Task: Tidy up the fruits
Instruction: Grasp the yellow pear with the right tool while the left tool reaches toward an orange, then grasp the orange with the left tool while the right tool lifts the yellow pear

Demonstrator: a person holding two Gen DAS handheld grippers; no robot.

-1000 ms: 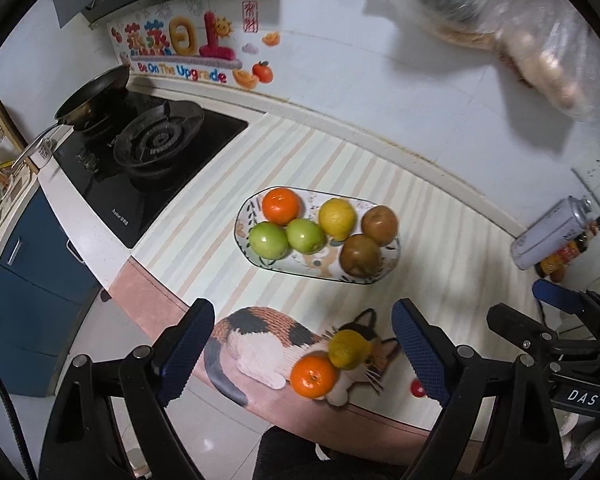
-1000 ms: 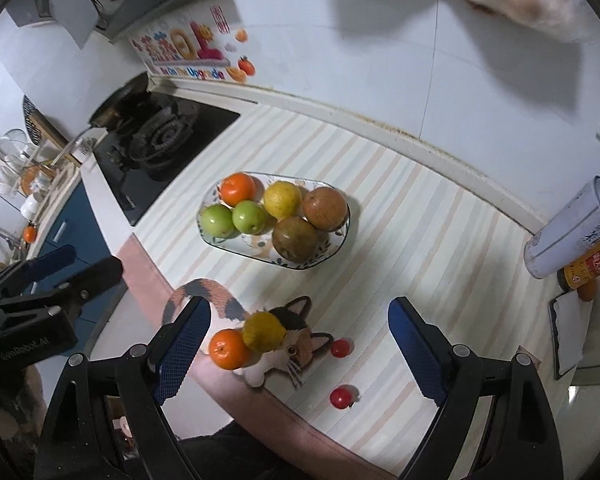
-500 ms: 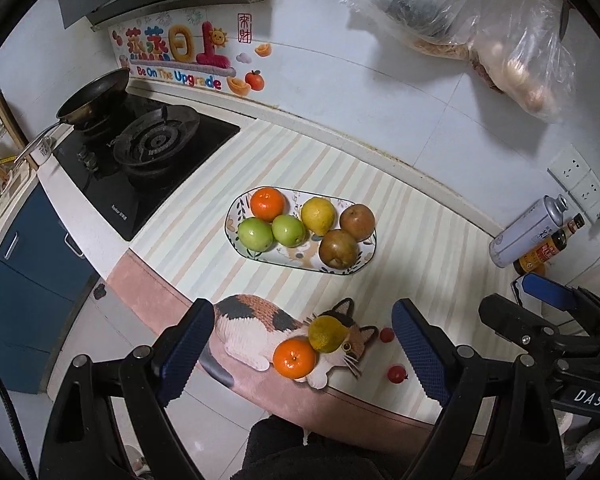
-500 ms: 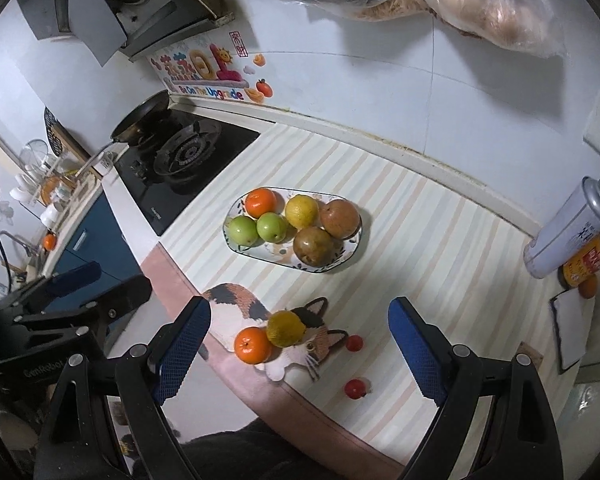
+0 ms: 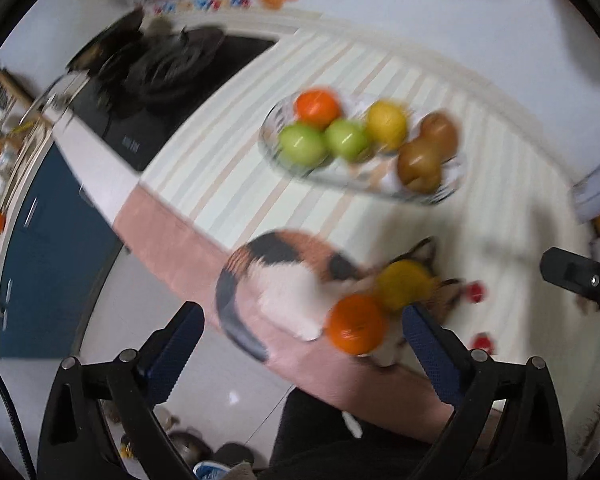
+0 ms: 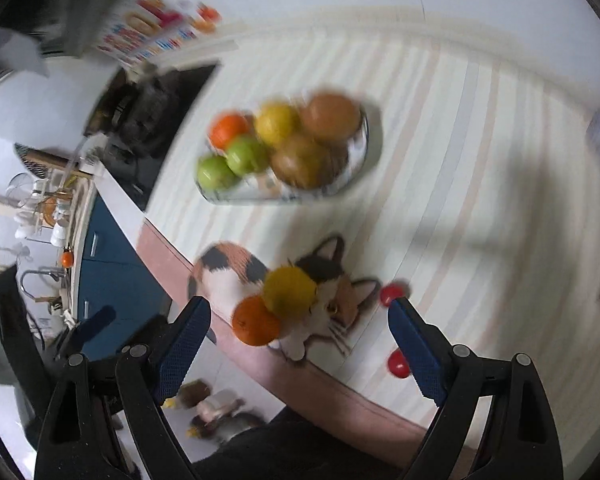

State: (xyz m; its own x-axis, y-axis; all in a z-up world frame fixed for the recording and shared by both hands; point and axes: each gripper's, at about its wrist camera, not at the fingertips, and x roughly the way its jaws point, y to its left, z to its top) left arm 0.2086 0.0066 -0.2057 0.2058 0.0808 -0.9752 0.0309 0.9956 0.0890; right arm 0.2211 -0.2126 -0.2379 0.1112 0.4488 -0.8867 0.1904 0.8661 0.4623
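Both views blurred. Left gripper (image 5: 302, 338) and right gripper (image 6: 298, 330) above the tabletop (image 6: 460, 168) edge, fingers wide apart, empty. On the cat mat (image 6: 260, 284): orange (image 6: 256, 326) touching yellow fruit (image 6: 289, 290). Just beside the mat, two small red fruits (image 6: 392, 295). Farther back, plate (image 6: 236, 198) holding six fruits.

Six fruits heaped on an oval plate (image 6: 356, 168). Orange (image 6: 256, 326) and yellow lemon (image 6: 289, 291) touching, near the worktop's front edge. Two small red fruits (image 6: 391, 295) lying just beside them.
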